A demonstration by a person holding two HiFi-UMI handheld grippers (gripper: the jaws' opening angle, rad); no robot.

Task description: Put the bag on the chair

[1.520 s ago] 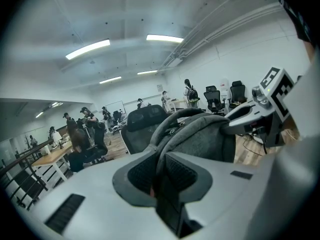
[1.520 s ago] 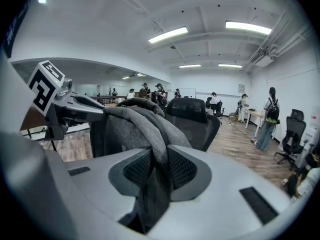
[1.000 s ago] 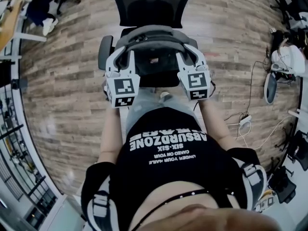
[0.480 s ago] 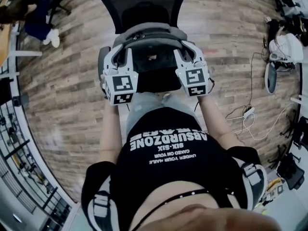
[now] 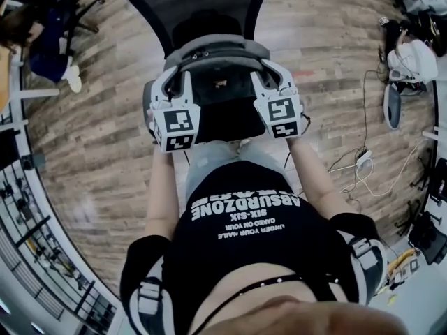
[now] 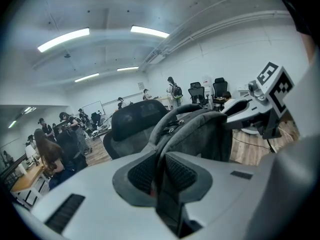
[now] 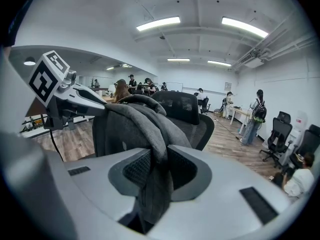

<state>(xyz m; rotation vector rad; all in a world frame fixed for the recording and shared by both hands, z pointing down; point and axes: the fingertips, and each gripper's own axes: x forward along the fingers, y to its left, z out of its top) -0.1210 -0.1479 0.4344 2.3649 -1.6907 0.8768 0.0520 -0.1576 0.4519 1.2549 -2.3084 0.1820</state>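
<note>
A grey fabric bag hangs between my two grippers, over the seat of a black mesh-backed office chair. My left gripper holds the bag's left side and my right gripper its right side. In the left gripper view the pads are shut on a dark strap of the bag, with the chair behind it. Seen from the right gripper view, the right gripper pinches a fold of the bag. The chair back stands just beyond.
Wood-plank floor surrounds the chair. Cables and a power strip lie on the floor at right, near white equipment. A seated person is at upper left. Several people, desks and chairs fill the room behind.
The chair back has shifted left and looms larger at the top of the head view. Both grippers keep their hold on the bag in about the same spot.
</note>
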